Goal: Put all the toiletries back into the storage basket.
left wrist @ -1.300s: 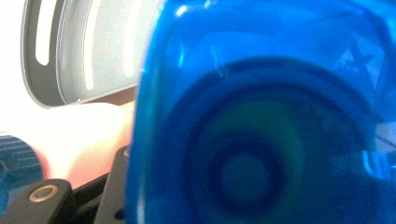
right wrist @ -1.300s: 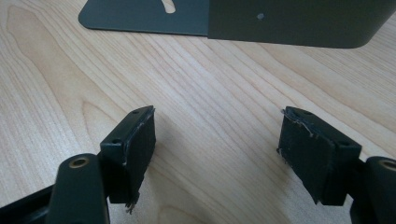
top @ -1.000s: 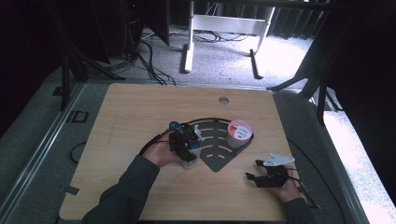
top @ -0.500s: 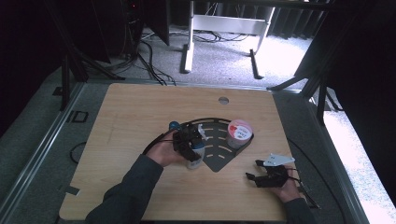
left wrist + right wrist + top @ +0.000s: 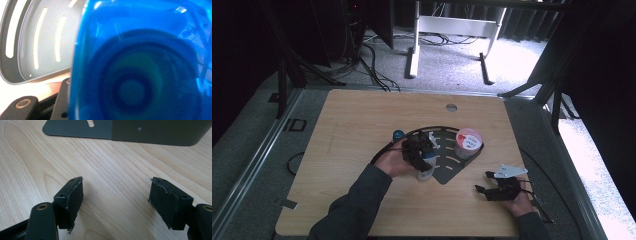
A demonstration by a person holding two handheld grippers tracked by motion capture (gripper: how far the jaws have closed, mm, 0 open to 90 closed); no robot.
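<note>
Nearest you, your right gripper [image 5: 492,186] rests on the bare wooden table [image 5: 357,125] at the near right, its jaws spread apart with nothing between them; in the right gripper view only wood grain lies between the two black pads [image 5: 73,195], and the dark rack's near edge sits just beyond. That hand is idle, low and level, pointing left toward the middle of the table. A little farther in, your left gripper [image 5: 424,159] is clenched on a clear blue bottle [image 5: 140,65], which presses right up against its camera, bottom end on. In the high view the bottle [image 5: 427,167] hangs under the gripper at the near left edge of the dark slotted rack [image 5: 449,167], its lower end just over or at that edge; you cannot tell whether it touches. Your left forearm reaches in diagonally, wrist bent so the gripper points down and rightward. Judging by this, the carry is mid-way: the bottle is grasped and brought to the rack, but setting it down and letting go remain. Farther on the rack stands a red-lidded tub [image 5: 468,141], and a small blue cap [image 5: 398,134] lies just left of the rack.
</note>
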